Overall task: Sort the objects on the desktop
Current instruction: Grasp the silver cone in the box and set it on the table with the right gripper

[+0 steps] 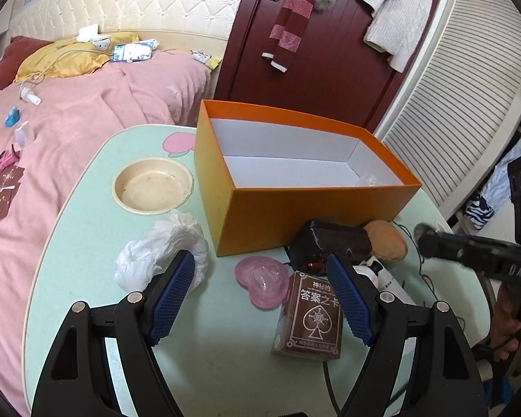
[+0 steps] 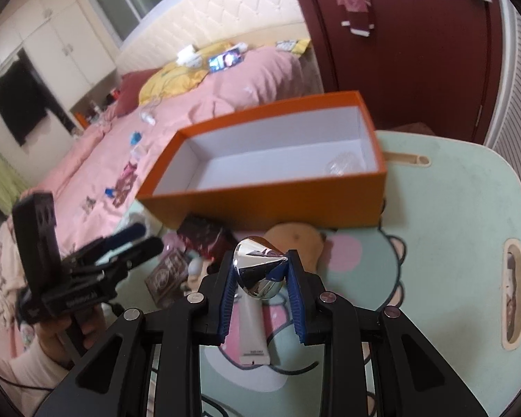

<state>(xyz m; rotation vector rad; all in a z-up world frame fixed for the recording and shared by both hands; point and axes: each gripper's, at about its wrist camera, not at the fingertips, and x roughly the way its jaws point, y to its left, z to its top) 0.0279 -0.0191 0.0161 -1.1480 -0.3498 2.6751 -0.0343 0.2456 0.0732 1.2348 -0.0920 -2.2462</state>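
Observation:
An open orange box (image 1: pixel 295 215) (image 2: pixel 267 201) stands on the mint table (image 1: pixel 87 243), with a clear plastic piece (image 2: pixel 342 166) inside. My left gripper (image 1: pixel 264 299) is open and empty above a brown card deck (image 1: pixel 312 316) and a pink heart-shaped dish (image 1: pixel 260 285). A dark wrapped box (image 1: pixel 330 246), a tan plush (image 1: pixel 387 239) and crumpled white plastic (image 1: pixel 163 253) lie near the orange box. My right gripper (image 2: pixel 260 299) is shut on a white tube with a shiny chrome cap (image 2: pixel 257 271), held above the table in front of the box.
A round cup recess (image 1: pixel 153 186) is sunk in the table at the left. A pink bed (image 1: pixel 69 111) with scattered items lies beyond the table. A dark red door (image 1: pixel 323 52) and white slatted panel (image 1: pixel 462 104) stand behind.

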